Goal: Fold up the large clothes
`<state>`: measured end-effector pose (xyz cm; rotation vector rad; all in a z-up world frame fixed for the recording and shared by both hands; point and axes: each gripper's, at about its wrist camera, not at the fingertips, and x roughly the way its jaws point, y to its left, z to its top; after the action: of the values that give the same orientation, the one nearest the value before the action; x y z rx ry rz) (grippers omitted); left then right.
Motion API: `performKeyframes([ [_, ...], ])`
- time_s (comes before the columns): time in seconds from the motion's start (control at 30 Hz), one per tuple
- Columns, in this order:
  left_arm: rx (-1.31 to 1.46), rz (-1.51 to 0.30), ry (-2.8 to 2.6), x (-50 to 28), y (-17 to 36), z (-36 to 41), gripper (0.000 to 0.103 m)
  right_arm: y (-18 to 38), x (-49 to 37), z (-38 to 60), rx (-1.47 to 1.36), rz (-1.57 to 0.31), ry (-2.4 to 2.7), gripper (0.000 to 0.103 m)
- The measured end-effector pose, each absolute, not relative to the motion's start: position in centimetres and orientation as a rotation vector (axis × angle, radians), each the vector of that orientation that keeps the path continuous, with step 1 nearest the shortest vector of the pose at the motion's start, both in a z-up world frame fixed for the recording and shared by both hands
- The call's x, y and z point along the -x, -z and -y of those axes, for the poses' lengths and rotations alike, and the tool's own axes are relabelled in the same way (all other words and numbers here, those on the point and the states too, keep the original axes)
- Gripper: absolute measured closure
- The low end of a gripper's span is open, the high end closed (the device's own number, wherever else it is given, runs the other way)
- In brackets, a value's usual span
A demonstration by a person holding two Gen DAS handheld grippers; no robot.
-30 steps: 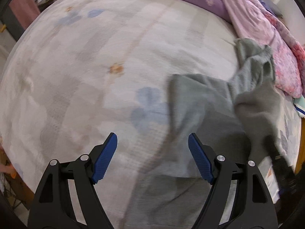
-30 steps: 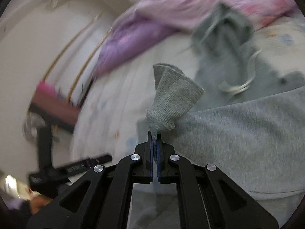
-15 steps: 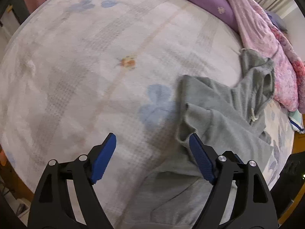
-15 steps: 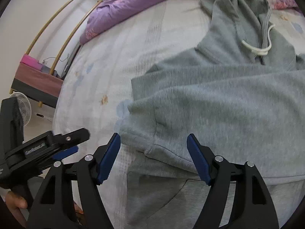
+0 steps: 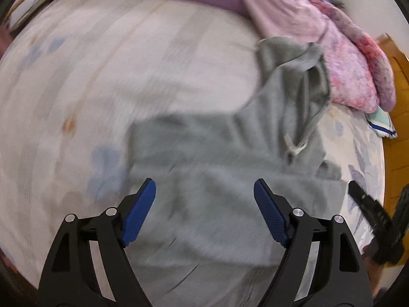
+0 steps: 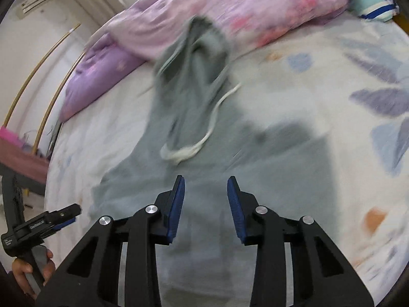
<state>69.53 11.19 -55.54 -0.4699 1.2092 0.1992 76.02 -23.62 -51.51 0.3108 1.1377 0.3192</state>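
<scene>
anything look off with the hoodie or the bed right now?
Nothing damaged or spilled. The grey hoodie lies on the bed sheet, its hood crumpled against the pink quilt, its drawstring loose. Left gripper and right gripper are open and hold nothing. Both views are blurred.

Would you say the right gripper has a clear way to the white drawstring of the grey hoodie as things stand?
Probably yes. The right gripper hangs open over the grey hoodie, and the white drawstring lies exposed on the fabric just ahead of its jaws, with nothing between them. Motion blur leaves the cord's exact lie uncertain.
</scene>
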Motion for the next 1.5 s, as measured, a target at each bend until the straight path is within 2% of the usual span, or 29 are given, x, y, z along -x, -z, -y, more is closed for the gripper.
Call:
performKeyframes([
  [0.07,0.428,-1.194,-0.176,-72.5,54.8,-10.2,0.023,50.9,-78.3,24.6,-0.304,-1.139,-0.308,0.069],
  [0.1,0.407,-1.186,-0.167,-74.0,54.5,-9.8,0.023,50.7,-79.4,25.1,-0.306,-1.139,-0.303,0.065],
  [0.27,0.338,-1.208,-0.082,-81.4,54.3,-7.0,0.023,51.4,-85.2,25.0,-0.338,-1.186,-0.342,0.063],
  [0.37,0.303,-1.24,-0.041,-85.3,55.4,-5.3,0.023,53.5,-88.2,23.5,-0.348,-1.25,-0.35,0.056],
  [0.57,0.277,-1.284,-0.042,-91.3,58.5,-3.5,0.023,58.3,-92.9,21.6,-0.457,-1.331,-0.325,0.054],
  [0.7,0.198,-1.292,-0.055,-94.6,60.0,-2.2,0.023,60.1,-94.8,21.2,-0.42,-1.355,-0.281,0.054],
  [0.77,0.182,-1.301,-0.082,-95.8,61.0,-2.2,0.023,60.9,-95.4,21.5,-0.436,-1.36,-0.282,0.058],
  [0.8,0.183,-1.309,-0.082,-96.2,61.4,-2.2,0.023,61.1,-95.4,21.7,-0.461,-1.353,-0.303,0.071],
  [0.83,0.184,-1.325,-0.068,-96.7,62.2,-2.1,0.029,61.1,-95.5,21.9,-0.47,-1.344,-0.321,0.08],
  [0.87,0.16,-1.333,-0.047,-97.1,62.8,-2.0,0.072,61.0,-95.4,22.1,-0.458,-1.333,-0.329,0.097],
  [0.9,0.134,-1.342,-0.047,-97.2,63.1,-2.2,0.094,60.6,-95.3,22.4,-0.443,-1.312,-0.333,0.097],
  [1.0,0.294,-1.297,-0.039,-95.9,61.7,-5.6,0.097,58.9,-94.3,24.3,-0.423,-1.25,-0.35,0.098],
  [1.17,0.389,-1.184,-0.034,-89.2,57.0,-12.6,0.097,55.7,-90.6,29.1,-0.478,-1.174,-0.373,0.098],
  [1.27,0.448,-1.265,-0.131,-85.6,60.1,-16.6,0.097,56.9,-88.1,31.2,-0.439,-1.218,-0.308,0.098],
  [1.37,0.617,-1.371,-0.218,-82.8,65.2,-19.7,0.096,61.7,-87.1,32.7,-0.455,-1.35,-0.237,0.097],
  [1.47,0.682,-1.373,-0.227,-81.7,67.1,-20.1,0.092,64.0,-86.6,32.7,-0.466,-1.397,-0.227,0.097],
  [1.5,0.68,-1.37,-0.228,-81.9,67.0,-20.1,0.092,63.8,-86.7,32.6,-0.459,-1.4,-0.227,0.092],
])
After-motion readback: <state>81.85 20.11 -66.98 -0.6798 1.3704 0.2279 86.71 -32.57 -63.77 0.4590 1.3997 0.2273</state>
